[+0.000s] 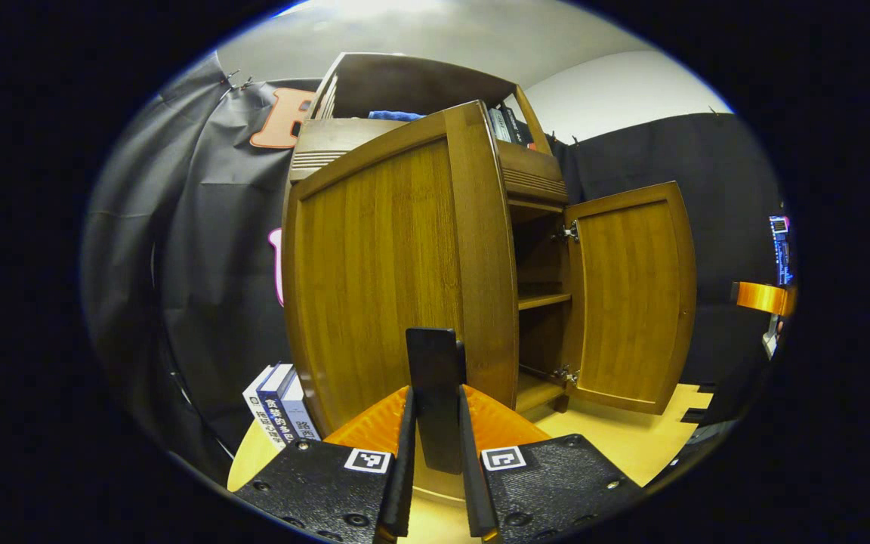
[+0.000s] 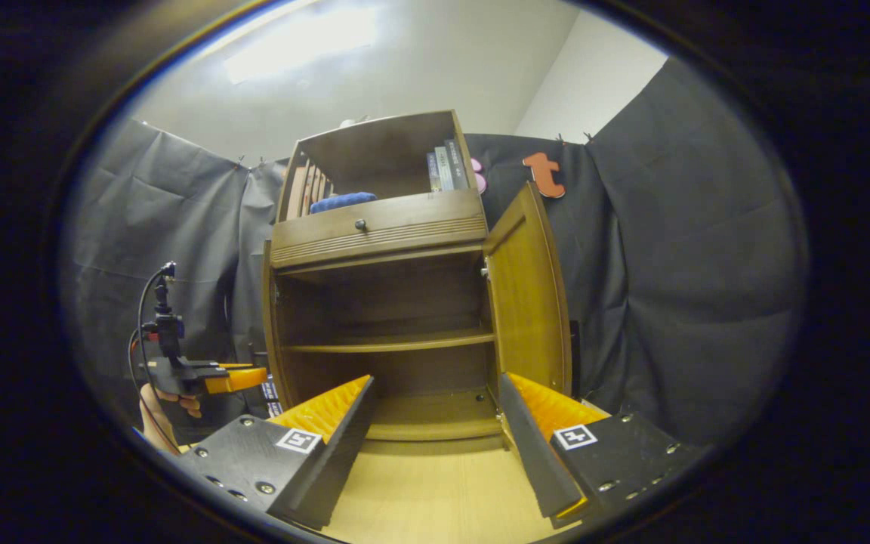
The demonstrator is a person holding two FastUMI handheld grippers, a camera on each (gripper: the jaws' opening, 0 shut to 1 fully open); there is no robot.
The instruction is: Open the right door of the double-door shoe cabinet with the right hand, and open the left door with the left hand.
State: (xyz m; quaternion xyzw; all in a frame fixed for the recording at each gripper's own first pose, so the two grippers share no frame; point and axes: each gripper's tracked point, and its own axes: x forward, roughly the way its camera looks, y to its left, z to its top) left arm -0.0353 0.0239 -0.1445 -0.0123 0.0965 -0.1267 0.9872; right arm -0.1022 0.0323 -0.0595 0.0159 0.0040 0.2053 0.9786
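Both grippers (image 1: 435, 483) (image 2: 435, 446) are showing black bodies with screws and square coded markers; a black cable (image 2: 140, 317) is looping above the left one.

We have our left gripper (image 1: 436, 423) clamped narrow, our right gripper (image 2: 435, 423) spread wide and holding nothing.

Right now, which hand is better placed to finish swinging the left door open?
Left. The left tool is closed on the left door's dark handle; the right tool is open, facing the shelf, its right door already open.
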